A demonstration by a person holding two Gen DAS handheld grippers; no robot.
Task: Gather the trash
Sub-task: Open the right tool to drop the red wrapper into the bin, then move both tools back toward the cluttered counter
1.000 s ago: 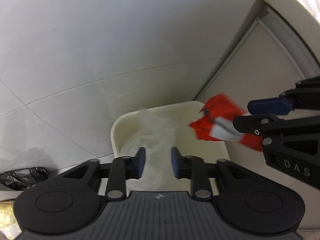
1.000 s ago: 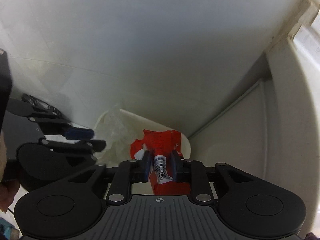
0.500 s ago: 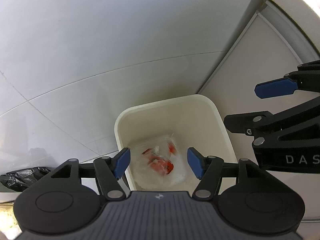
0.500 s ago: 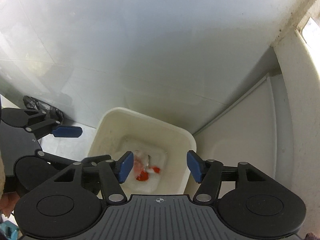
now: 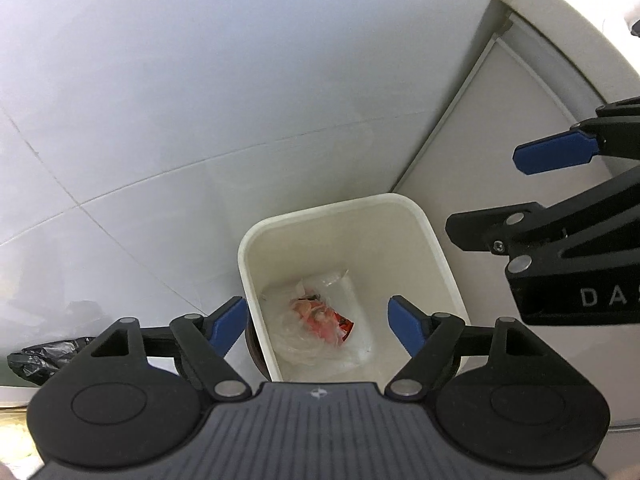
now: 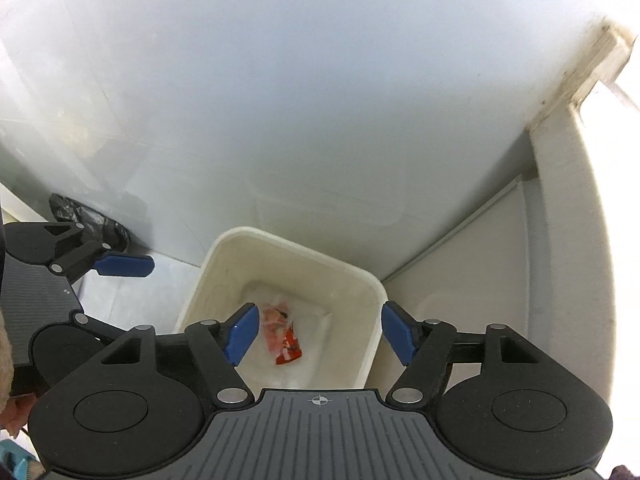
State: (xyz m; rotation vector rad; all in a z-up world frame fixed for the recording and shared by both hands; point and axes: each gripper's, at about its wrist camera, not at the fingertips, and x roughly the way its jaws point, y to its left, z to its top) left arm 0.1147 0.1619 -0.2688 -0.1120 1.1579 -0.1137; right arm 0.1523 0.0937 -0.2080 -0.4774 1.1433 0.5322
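A cream waste bin stands on the floor in a corner. At its bottom lie a crumpled clear plastic bag and a red wrapper. My left gripper hangs above the bin, jaws opening, nothing between them. My right gripper is also above the bin, jaws opening and empty. Each gripper shows in the other's view: the right gripper at the right edge, the left gripper at the left.
A black plastic bag lies on the floor to the left of the bin. A white tiled wall rises behind it. A pale panel closes the corner on the right.
The left gripper let go of the clear plastic and the right one the red wrapper. Both pieces fell to the bottom of the bin. Both pairs of jaws spread wide.
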